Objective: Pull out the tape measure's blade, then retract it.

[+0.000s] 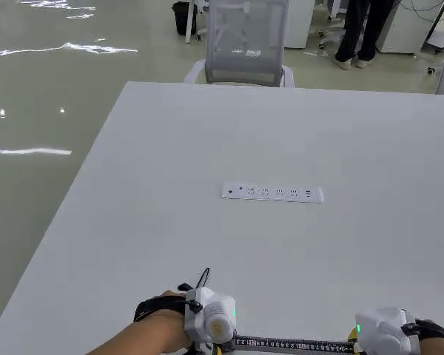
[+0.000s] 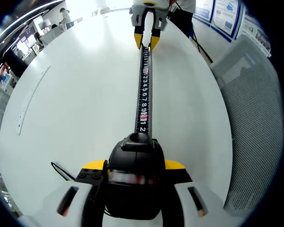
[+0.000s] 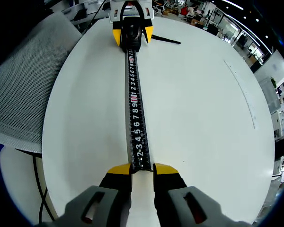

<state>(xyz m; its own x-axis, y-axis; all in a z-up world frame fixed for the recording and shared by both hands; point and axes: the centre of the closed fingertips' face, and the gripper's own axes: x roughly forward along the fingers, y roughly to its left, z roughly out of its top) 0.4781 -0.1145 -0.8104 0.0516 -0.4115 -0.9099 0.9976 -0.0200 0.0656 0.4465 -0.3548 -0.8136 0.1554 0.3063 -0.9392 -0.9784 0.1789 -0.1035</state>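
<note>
The tape measure lay along the near edge of the table [image 1: 207, 148], stretched between the two grippers. The left gripper [image 2: 135, 166] had its jaws closed around the black case [image 2: 135, 189], one yellow tip on each side of it. The right gripper [image 3: 142, 169] had its jaws drawn in to a narrow gap and pinched on the free end of the blade [image 3: 134, 94].

The blade's long axis ran straight from one gripper to the other, parallel to the near edge, with the case at its left end and the free end at its right. It lay low over the table with its numbered face up. Each gripper looked directly down the blade at the other, so drawing out or feeding back would probably mean moving along that one line. The right gripper was the one on the part that must travel.

In the head view both grippers and the blade were cut off by the bottom of the frame. The blade's end hook was hidden between the right jaws. Whether the case's lock was on could not be made out. A power strip [image 1: 272, 193] lay mid-table, well apart, and a chair [image 1: 246, 41] stood at the far edge.
</note>
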